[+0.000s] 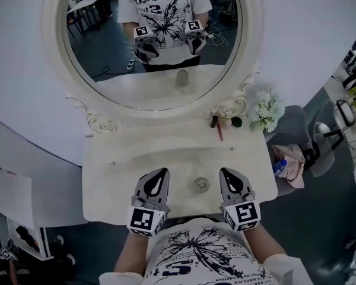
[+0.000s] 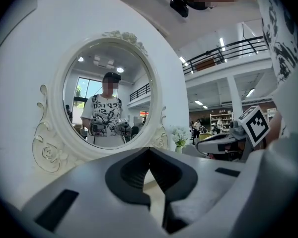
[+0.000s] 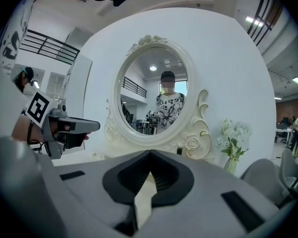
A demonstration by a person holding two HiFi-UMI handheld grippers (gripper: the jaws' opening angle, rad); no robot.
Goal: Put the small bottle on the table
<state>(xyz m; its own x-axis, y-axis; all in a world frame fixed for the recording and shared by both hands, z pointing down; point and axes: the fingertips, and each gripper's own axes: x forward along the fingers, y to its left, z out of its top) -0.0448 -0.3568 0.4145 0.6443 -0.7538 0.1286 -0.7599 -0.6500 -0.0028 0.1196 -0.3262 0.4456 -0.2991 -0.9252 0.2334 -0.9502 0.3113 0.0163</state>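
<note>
The small bottle (image 1: 201, 184), seen from above as a pale round cap, stands on the cream dressing table (image 1: 118, 171) near its front edge. It sits between my two grippers and touches neither. My left gripper (image 1: 164, 171) lies to its left and my right gripper (image 1: 223, 171) to its right, both pointing at the mirror. In each gripper view the jaws meet with nothing between them: left gripper (image 2: 149, 150), right gripper (image 3: 150, 153). Neither gripper view shows the bottle.
A big oval mirror (image 1: 154, 40) rises at the table's back and reflects the person and both grippers. At its right foot lie a dark stick (image 1: 218, 128) and a small jar (image 1: 236, 122), beside white flowers (image 1: 266, 108). A grey chair (image 1: 296, 135) with a cloth stands to the right.
</note>
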